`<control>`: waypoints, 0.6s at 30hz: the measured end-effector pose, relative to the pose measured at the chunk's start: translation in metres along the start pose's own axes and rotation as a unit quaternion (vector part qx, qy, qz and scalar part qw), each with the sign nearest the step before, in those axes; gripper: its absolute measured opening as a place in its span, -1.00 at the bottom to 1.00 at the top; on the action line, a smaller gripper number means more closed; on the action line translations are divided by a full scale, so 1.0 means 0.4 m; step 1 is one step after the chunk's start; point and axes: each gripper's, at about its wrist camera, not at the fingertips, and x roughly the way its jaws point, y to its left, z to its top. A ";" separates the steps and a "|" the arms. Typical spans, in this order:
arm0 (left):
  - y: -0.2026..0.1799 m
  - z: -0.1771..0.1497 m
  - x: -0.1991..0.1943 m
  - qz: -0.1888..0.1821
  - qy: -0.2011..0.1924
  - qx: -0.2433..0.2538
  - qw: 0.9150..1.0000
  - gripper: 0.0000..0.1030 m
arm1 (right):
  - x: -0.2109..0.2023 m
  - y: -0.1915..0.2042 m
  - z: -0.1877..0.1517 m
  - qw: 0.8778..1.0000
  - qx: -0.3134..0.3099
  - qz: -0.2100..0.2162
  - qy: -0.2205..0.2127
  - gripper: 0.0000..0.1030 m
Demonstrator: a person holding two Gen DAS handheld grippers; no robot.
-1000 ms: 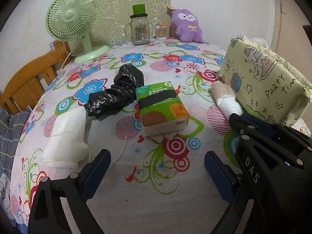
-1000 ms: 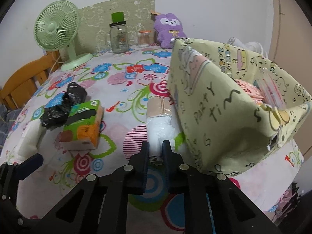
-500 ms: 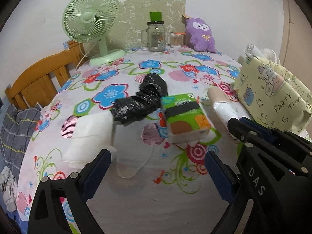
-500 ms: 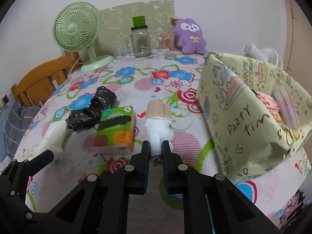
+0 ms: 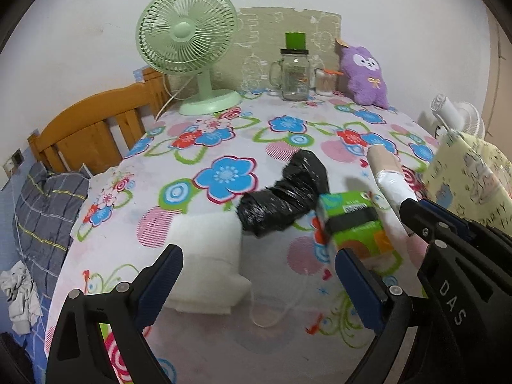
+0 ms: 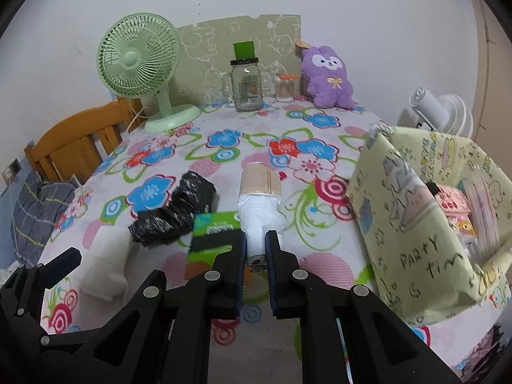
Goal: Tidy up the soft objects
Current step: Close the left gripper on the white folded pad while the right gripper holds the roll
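While right gripper [image 6: 256,244] clamps white roll [image 6: 260,214], left gripper [image 5: 259,275] apart; bag [image 6: 416,256] reads "PARTY TIM".

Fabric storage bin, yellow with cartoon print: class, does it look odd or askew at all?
Yes. The yellow cartoon-print fabric storage bin at the table's right edge sags: its front wall leans and its rim dips unevenly instead of standing square. Pink packets show inside. Nothing looks spilled or torn.
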 end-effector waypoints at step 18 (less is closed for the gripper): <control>0.073 0.015 0.079 0.014 0.022 -0.025 0.999 0.88 | 0.067 0.074 0.024 1.000 -0.018 0.012 0.015 -0.71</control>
